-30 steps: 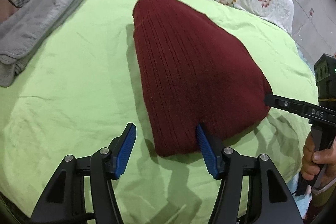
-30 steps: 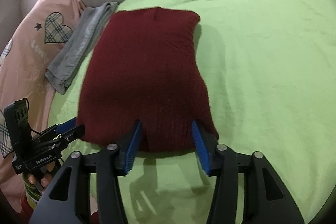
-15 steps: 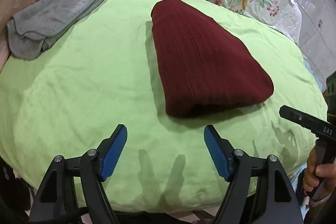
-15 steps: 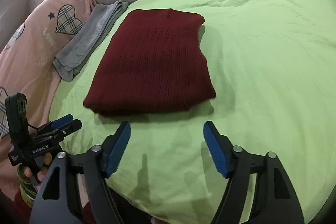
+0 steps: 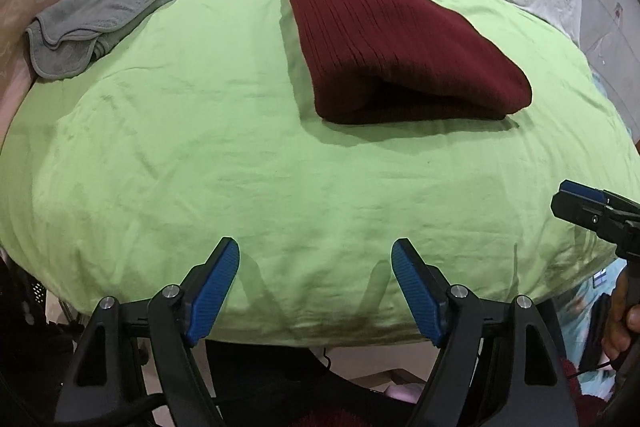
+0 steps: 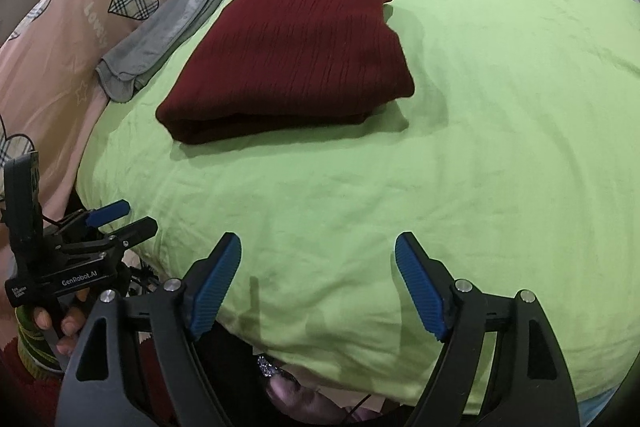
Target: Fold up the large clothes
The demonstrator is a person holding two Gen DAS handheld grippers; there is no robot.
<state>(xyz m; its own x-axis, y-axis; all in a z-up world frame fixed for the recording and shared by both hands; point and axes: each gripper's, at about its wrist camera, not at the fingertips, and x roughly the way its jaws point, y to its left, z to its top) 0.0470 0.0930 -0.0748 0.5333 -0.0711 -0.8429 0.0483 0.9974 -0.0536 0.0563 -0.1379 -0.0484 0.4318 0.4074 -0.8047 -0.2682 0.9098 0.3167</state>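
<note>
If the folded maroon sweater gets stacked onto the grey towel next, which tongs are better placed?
Probably left. The left tongs sit on the grey towel's side of the maroon sweater. Both tongs, right included, are empty, and the right's jaws are opening.

Dark red ribbed knit garment [image 5: 384,39] [image 6: 292,55]: folded into thick, roughly rectangular bundle, several layers visible along near edge. Lying flat on green sheet, toward far side. Near corners rounded, top surface smooth. Untouched, well apart from both grippers.
</note>
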